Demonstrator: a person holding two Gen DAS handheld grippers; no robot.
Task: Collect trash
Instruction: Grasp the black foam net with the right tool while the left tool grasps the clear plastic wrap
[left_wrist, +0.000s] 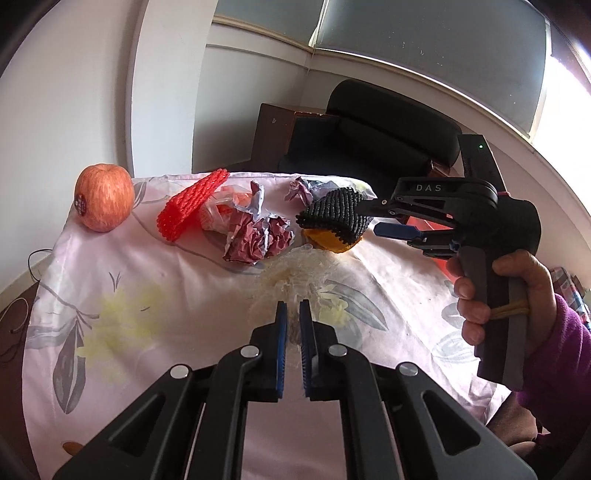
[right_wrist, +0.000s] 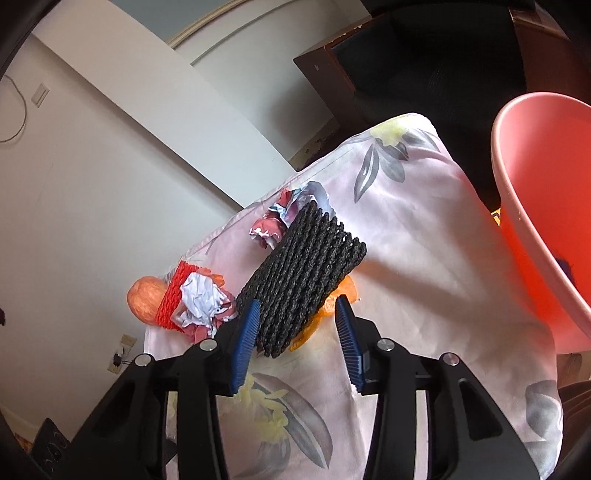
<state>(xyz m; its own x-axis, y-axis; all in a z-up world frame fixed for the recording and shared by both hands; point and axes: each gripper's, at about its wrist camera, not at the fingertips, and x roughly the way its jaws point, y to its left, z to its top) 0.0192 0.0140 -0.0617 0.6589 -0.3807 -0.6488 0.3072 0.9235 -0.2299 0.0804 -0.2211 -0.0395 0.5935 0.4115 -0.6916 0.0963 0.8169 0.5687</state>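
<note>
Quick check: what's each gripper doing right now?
Left gripper: shut on clear foam net.
Right gripper: open, around black foam net.

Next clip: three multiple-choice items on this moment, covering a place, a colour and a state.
1. Where is the apple? A in the basin; B at a far corner of the table; C between the tongs.
2. What colour is the net at the right tongs? A red; B white; C black.
3. The right tongs are: A open; B shut; C out of view.
Key: B, it stands at the far left corner; C, dark mesh shows in both views; A, a wide gap shows in the right wrist view.
</note>
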